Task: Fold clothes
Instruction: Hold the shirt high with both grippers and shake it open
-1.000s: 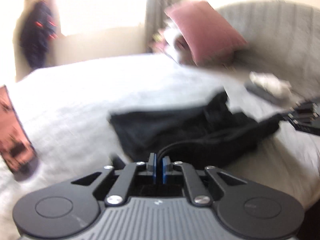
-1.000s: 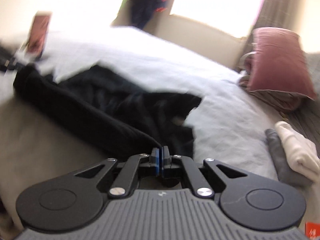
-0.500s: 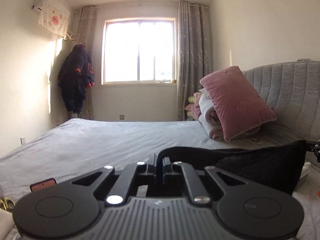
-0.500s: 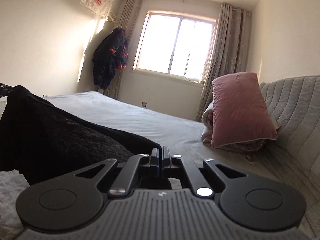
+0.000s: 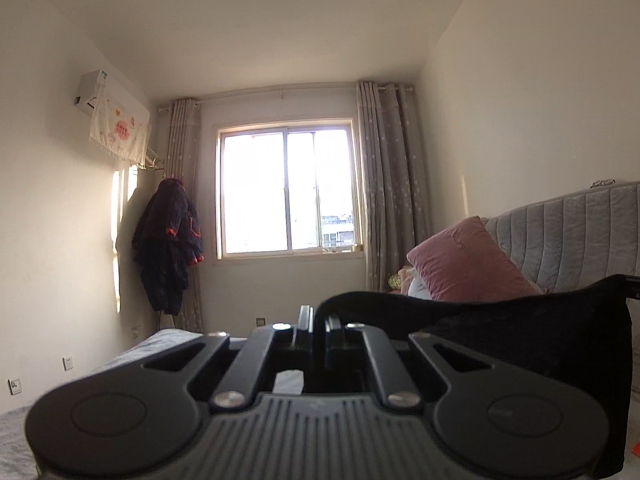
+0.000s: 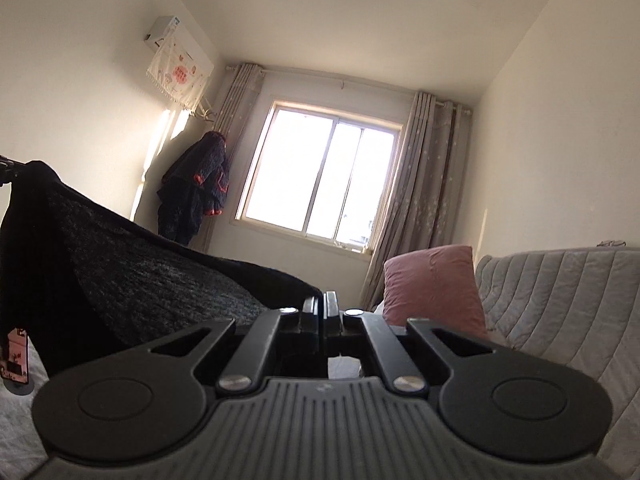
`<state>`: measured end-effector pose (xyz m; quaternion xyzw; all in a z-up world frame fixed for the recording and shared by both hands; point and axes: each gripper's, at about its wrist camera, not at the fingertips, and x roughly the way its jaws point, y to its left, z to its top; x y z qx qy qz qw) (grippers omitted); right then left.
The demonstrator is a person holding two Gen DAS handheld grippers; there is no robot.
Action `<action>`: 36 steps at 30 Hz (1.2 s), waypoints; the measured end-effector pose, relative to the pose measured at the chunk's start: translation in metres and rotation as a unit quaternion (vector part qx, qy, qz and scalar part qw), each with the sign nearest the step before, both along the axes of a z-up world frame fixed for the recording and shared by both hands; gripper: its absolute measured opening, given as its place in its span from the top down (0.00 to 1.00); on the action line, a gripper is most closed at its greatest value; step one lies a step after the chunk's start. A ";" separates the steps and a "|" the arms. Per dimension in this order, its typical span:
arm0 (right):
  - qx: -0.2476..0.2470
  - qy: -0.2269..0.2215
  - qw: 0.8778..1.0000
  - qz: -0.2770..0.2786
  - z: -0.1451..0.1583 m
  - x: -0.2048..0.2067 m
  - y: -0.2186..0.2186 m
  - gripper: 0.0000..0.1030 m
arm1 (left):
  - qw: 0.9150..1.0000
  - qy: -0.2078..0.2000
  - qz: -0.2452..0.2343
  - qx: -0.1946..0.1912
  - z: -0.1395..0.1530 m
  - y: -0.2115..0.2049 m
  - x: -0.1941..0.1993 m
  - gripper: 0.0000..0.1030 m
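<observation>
Left gripper [image 5: 319, 320]: jaws pinched on one end of the black garment's [image 5: 520, 332] top edge.
Right gripper [image 6: 325, 305]: jaws clamped on the other end.
Garment: hangs in the air above the bed [image 5: 160, 344], spanning the two grippers.
Long axis: the top edge, side to side, sagging slightly.
Nearer hand: neither; both grip equally.

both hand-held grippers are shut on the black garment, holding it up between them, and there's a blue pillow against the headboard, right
Not quite: the pillow is pink, not blue, as the right wrist view shows. The rest holds: the left hand-held gripper and right hand-held gripper are each shut on the black garment, holding it up between them.
</observation>
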<state>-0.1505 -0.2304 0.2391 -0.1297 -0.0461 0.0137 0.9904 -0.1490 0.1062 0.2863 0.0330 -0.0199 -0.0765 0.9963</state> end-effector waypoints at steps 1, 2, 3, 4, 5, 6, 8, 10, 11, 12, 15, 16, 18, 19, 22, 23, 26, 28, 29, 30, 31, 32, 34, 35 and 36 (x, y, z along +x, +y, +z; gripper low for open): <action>-0.002 -0.007 1.000 0.000 0.006 0.000 -0.001 0.99 | 1.000 -0.005 0.002 -0.002 0.007 0.000 -0.001 0.95; -0.003 -0.013 1.000 0.000 0.012 0.000 -0.002 0.99 | 1.000 -0.009 0.004 -0.002 0.013 -0.001 -0.001 0.95; -0.005 -0.019 1.000 -0.001 0.017 0.000 -0.002 0.99 | 1.000 -0.012 0.006 -0.001 0.019 -0.001 -0.002 0.95; -0.006 -0.024 1.000 -0.002 0.022 0.001 -0.003 0.99 | 1.000 -0.015 0.009 0.000 0.025 -0.002 -0.002 0.95; -0.008 -0.030 0.999 -0.003 0.025 0.002 -0.003 0.99 | 1.000 -0.016 0.011 0.001 0.031 -0.002 -0.001 0.95; -0.010 -0.035 0.999 -0.005 0.029 0.003 -0.003 0.99 | 1.000 -0.017 0.014 0.002 0.037 -0.003 -0.001 0.95; -0.014 -0.043 0.999 -0.008 0.038 0.005 -0.002 0.99 | 1.000 -0.021 0.020 0.008 0.047 -0.005 0.002 0.95; -0.020 -0.054 0.998 -0.011 0.045 0.008 -0.002 0.99 | 0.999 -0.029 0.026 0.016 0.057 -0.007 0.003 0.95; -0.023 -0.059 0.998 -0.012 0.048 0.009 -0.001 0.99 | 0.999 -0.033 0.028 0.021 0.061 -0.009 0.004 0.95; -0.026 -0.064 0.998 -0.014 0.051 0.011 0.000 0.99 | 0.999 -0.036 0.030 0.025 0.065 -0.011 0.006 0.95; -0.027 -0.076 0.997 -0.019 0.058 0.018 0.001 0.99 | 0.998 -0.046 0.032 0.035 0.074 -0.015 0.009 0.95; -0.027 -0.079 0.996 -0.021 0.060 0.020 0.001 0.99 | 0.998 -0.049 0.032 0.037 0.077 -0.016 0.010 0.95; -0.027 -0.084 0.996 -0.024 0.064 0.022 0.001 0.99 | 0.998 -0.050 0.032 0.038 0.080 -0.017 0.011 0.95; -0.026 -0.088 0.996 -0.024 0.065 0.019 0.000 0.99 | 0.998 -0.050 0.032 0.038 0.081 -0.017 0.009 0.95; -0.024 -0.098 0.995 -0.021 0.067 0.009 -0.001 0.99 | 0.998 -0.054 0.025 0.036 0.081 -0.016 -0.002 0.95; -0.024 -0.100 0.994 -0.020 0.067 0.005 -0.002 0.99 | 0.998 -0.056 0.022 0.035 0.081 -0.015 -0.007 0.95; -0.026 -0.100 0.994 -0.021 0.065 -0.006 -0.006 0.99 | 0.998 -0.057 0.016 0.032 0.081 -0.015 -0.019 0.95; -0.029 -0.101 0.994 -0.023 0.065 -0.014 -0.007 0.99 | 0.998 -0.056 0.015 0.031 0.081 -0.016 -0.028 0.95; -0.031 -0.101 0.994 -0.023 0.065 -0.018 -0.006 0.99 | 0.998 -0.056 0.015 0.033 0.082 -0.017 -0.032 0.95; -0.032 -0.102 0.994 -0.024 0.065 -0.022 -0.006 0.99 | 0.998 -0.056 0.015 0.035 0.083 -0.017 -0.037 0.95; -0.033 -0.104 0.994 -0.025 0.066 -0.027 -0.006 0.99 | 0.998 -0.058 0.014 0.037 0.085 -0.017 -0.042 0.95; -0.033 -0.106 0.994 -0.026 0.067 -0.032 -0.006 0.99 | 0.997 -0.060 0.014 0.038 0.087 -0.017 -0.048 0.95; -0.035 -0.110 0.993 -0.028 0.071 -0.043 -0.006 0.99 | 0.997 -0.067 0.011 0.038 0.094 -0.015 -0.060 0.95; -0.036 -0.113 0.993 -0.029 0.074 -0.048 -0.005 0.99 | 0.997 -0.071 0.011 0.039 0.098 -0.015 -0.066 0.95; -0.037 -0.116 0.992 -0.030 0.077 -0.053 -0.005 0.99 | 0.996 -0.075 0.011 0.041 0.100 -0.014 -0.072 0.95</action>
